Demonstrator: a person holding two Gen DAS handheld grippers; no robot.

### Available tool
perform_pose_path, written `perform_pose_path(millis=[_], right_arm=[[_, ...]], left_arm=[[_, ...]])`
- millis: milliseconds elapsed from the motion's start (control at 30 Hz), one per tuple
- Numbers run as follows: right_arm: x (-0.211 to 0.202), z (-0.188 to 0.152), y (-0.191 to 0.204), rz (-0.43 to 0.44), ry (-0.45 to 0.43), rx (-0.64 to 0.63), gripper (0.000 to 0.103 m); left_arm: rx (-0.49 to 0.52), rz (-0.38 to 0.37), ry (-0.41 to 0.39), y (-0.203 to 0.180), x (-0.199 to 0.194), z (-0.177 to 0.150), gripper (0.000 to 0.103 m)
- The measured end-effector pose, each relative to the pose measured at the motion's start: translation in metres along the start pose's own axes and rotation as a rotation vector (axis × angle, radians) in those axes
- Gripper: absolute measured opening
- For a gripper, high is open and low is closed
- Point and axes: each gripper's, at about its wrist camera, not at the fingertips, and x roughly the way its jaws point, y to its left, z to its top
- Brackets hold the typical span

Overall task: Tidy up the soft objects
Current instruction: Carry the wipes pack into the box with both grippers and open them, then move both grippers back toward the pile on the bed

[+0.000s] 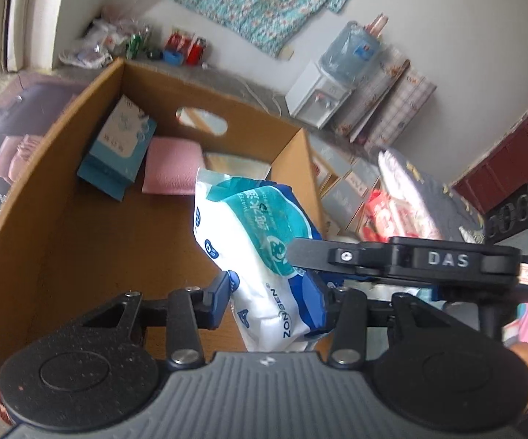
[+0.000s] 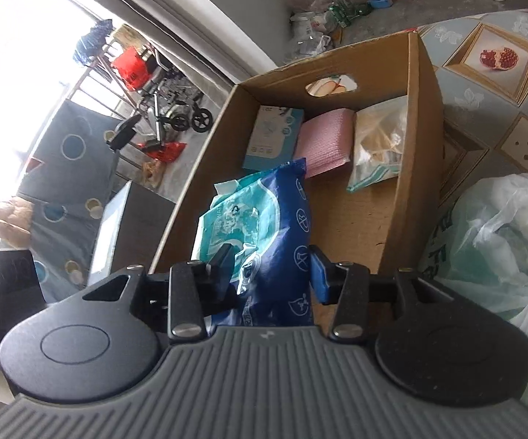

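Cardboard forms the one open box point(image 2: 424, 117) in both views, brown, with an oval hand-hole in its far wall, and three things lie at its far end: one teal-and-white flat pack point(image 2: 273, 137) leaning against the left corner, one folded pink cloth point(image 2: 326, 141) beside it, and one clear bag of pale contents point(image 2: 377, 146) on the right. A fourth soft thing, one blue, teal and white wet-wipe pack point(image 1: 253, 252), hangs above the near part of the box, held by both tools at once. The left gripper point(image 1: 278, 298) has its jaws narrowed onto the lower end of the pack, which fills the gap between the blue pads and bulges upward from them. In the other view the right gripper point(image 2: 273, 269) grips the same pack from the dark blue side, jaws likewise part-closed with the pack squeezed between them; its black arm also crosses the left wrist view, lying across the pack's right edge. Beneath the box is a printed covering in grey-blue with a pomegranate picture point(image 2: 500, 56). One white plastic bag point(image 2: 501, 241) sits just right of the box. Beyond stand one water dispenser point(image 1: 322, 98) against a white wall, a floral teal cloth point(image 1: 249, 0) hung above, and a bright window with one wheelchair point(image 2: 172, 98) outside.
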Motion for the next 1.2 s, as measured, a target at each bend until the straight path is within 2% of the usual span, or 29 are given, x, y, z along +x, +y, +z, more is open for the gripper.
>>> perform_pose_path(millis=[67, 167, 267, 333, 433, 567, 600, 733, 867, 1200], right_arm=[[0.005, 0.000, -0.006, -0.051, -0.001, -0.030, 0.043], [0.002, 0.003, -0.018, -0.042, 0.000, -0.029, 0.043], [-0.004, 0.007, -0.026, -0.046, -0.021, -0.035, 0.043], [-0.011, 0.009, -0.029, -0.040, -0.038, -0.038, 0.043], [-0.024, 0.007, -0.034, -0.014, -0.061, -0.031, 0.043], [-0.034, 0.002, -0.044, 0.014, -0.082, -0.014, 0.043], [-0.035, 0.000, -0.046, 0.016, -0.086, -0.008, 0.043], [-0.036, -0.006, -0.052, 0.016, -0.091, 0.005, 0.043], [-0.037, -0.010, -0.056, 0.015, -0.095, 0.008, 0.043], [-0.058, -0.042, -0.073, 0.008, -0.150, 0.043, 0.043]], left_arm=[[0.007, 0.017, 0.064, 0.010, 0.023, 0.001, 0.044], [-0.010, 0.031, 0.147, 0.025, 0.053, -0.001, 0.044], [-0.020, 0.031, 0.180, 0.032, 0.064, 0.000, 0.045], [-0.009, 0.052, 0.200, 0.032, 0.070, 0.002, 0.050], [-0.005, 0.087, 0.252, 0.034, 0.082, 0.001, 0.051], [-0.031, 0.068, 0.369, 0.036, 0.107, -0.006, 0.049], [-0.054, 0.054, 0.384, 0.037, 0.112, -0.008, 0.051], [-0.065, 0.047, 0.342, 0.035, 0.115, -0.006, 0.044], [-0.060, 0.063, 0.316, 0.029, 0.119, 0.001, 0.042], [-0.124, 0.137, 0.200, 0.021, 0.129, 0.021, 0.037]])
